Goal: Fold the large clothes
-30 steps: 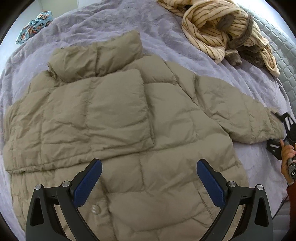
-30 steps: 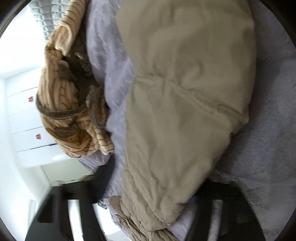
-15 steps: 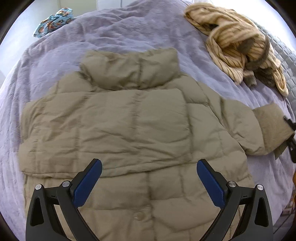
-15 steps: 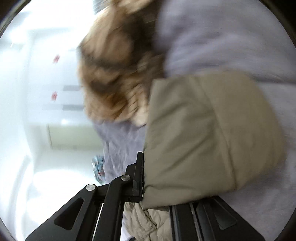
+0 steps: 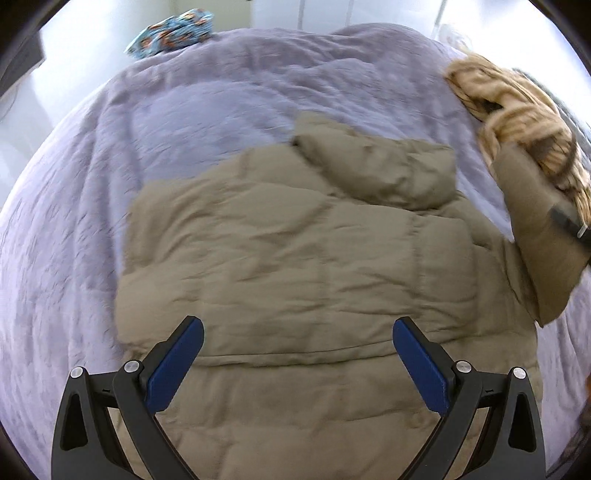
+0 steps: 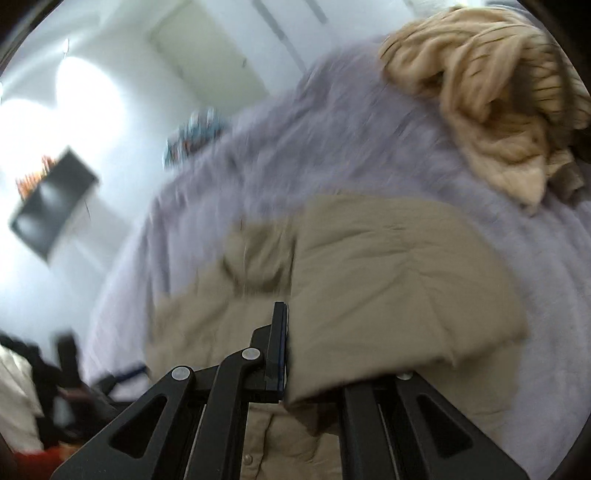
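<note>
A bed covered with a fuzzy lavender blanket fills most of both views, with pale walls and white cupboard fronts behind it. At the far left edge of the bed, in the left wrist view, lies a small crumpled cloth with a blue and orange pattern. In the middle of the blanket is the khaki puffer jacket, spread flat with its collar towards the far side of the bed. One sleeve already lies folded across the body of the jacket, its lower edge forming a seam just beyond the tool tips. The left tool hangs above the jacket's lower half with its blue pads wide apart and nothing between them. To the right, the jacket's other sleeve is lifted off the blanket, and part of the right tool shows dark against it at the frame edge. Beyond it sits a heap of tan striped knitwear near the bed's right side.

In the right wrist view, the right tool is clamped tight on the sleeve's cuff end, the khaki fabric bulging out over the far finger. The picture is blurred.
</note>
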A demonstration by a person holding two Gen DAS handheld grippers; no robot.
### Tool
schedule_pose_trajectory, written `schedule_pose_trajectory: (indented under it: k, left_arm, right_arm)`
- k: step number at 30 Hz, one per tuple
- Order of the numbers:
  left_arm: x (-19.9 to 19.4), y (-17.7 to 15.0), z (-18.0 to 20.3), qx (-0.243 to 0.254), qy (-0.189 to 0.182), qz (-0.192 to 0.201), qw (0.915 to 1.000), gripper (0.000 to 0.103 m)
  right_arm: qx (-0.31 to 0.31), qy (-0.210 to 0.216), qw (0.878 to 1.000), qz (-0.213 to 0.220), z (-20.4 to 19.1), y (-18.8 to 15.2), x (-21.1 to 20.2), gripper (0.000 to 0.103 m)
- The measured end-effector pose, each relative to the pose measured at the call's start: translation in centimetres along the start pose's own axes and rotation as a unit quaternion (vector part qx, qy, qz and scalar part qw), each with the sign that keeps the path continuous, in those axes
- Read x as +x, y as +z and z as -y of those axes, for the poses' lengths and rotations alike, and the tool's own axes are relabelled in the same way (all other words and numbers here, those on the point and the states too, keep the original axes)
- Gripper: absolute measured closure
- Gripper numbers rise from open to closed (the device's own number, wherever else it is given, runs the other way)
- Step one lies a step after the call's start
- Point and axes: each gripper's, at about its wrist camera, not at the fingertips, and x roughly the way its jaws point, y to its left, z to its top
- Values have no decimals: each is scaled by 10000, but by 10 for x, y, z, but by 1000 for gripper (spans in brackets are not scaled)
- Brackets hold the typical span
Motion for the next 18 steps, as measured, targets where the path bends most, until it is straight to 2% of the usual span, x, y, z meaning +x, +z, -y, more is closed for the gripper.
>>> schedule_pose_trajectory:
  k: [3,5,11,13,16,18]
  left_arm:
    - [3,-5,-17,-156,-31,-32,9999,1]
    - [8,-10,-25,-192,-33,-73,9998,1]
    - [14,-12,-32,-212,-144,-105,9996,1]
    - [14,-11,-28,-217,-218,-64,9995,1]
    - [15,-7,-22,-193,-326,-32,9993,1]
    - [15,-4,-20,-189,-373,-15,9991,1]
  right_arm:
    - [31,-257,9984,-500,-11,-27,43,97]
    - [257,-415,9960,-745,-5,-35,65,97]
    - [919,-502,9888,-1062,20,-50,91,94]
    - [1052,-397,9871,-1140,25,-52,92,87]
    - [1159,-312,9853,-1215,25,-51,89,67]
    - [1163,-269,9860,-1168,19,-46,78,43]
